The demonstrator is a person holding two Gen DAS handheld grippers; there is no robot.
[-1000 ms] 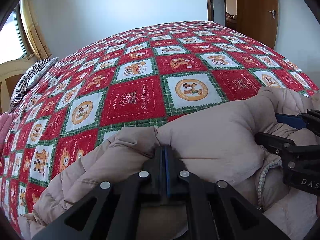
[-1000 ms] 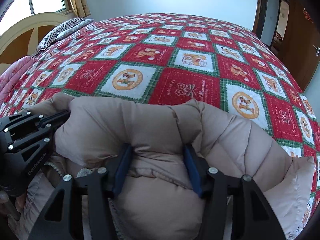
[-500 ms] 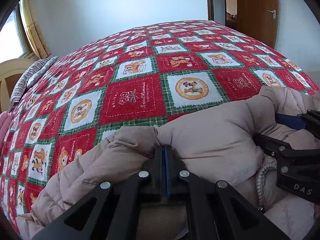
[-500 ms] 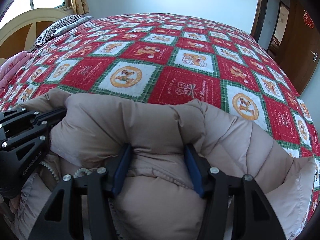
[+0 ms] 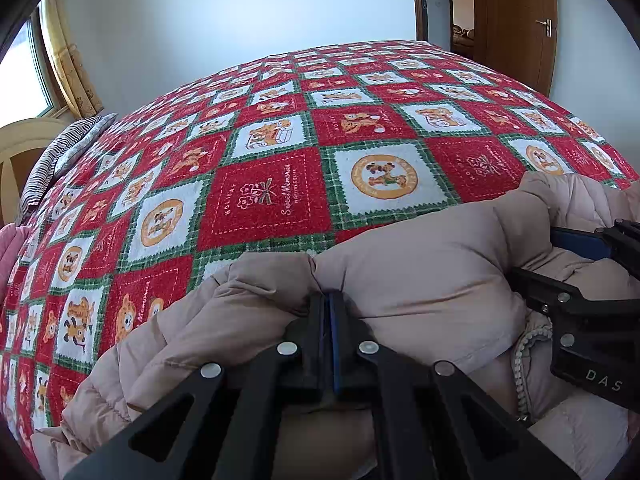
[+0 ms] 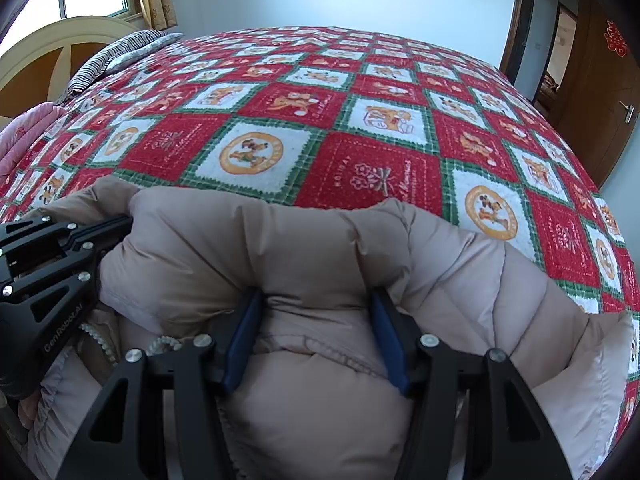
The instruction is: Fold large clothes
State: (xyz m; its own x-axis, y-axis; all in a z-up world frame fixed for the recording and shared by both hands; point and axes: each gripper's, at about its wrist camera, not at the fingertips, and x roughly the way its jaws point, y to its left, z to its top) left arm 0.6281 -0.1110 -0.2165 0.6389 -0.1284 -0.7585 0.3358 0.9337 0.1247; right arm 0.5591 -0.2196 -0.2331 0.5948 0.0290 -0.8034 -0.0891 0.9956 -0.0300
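A beige puffer jacket [image 5: 420, 276] lies bunched along the near edge of a bed, filling the lower half of both wrist views, on a red, white and green patchwork quilt [image 5: 280, 184] printed with cartoon figures. At lower centre of the left wrist view, the left gripper [image 5: 329, 300] is clenched tight on a thin fold of the jacket — its blue pads pressed together with the fabric puckering at their tips. In the right wrist view, the right gripper [image 6: 316, 304] sits at lower centre with its jaws about half spread, grasping a thick padded roll of the same jacket; both blue pads press into the bulge. Each tool shows at the edge of the other's view — the two are close together on the same garment. A striped pillow [image 6: 120, 54] lies at upper left, a brown wooden door [image 5: 516, 24] stands at upper right.
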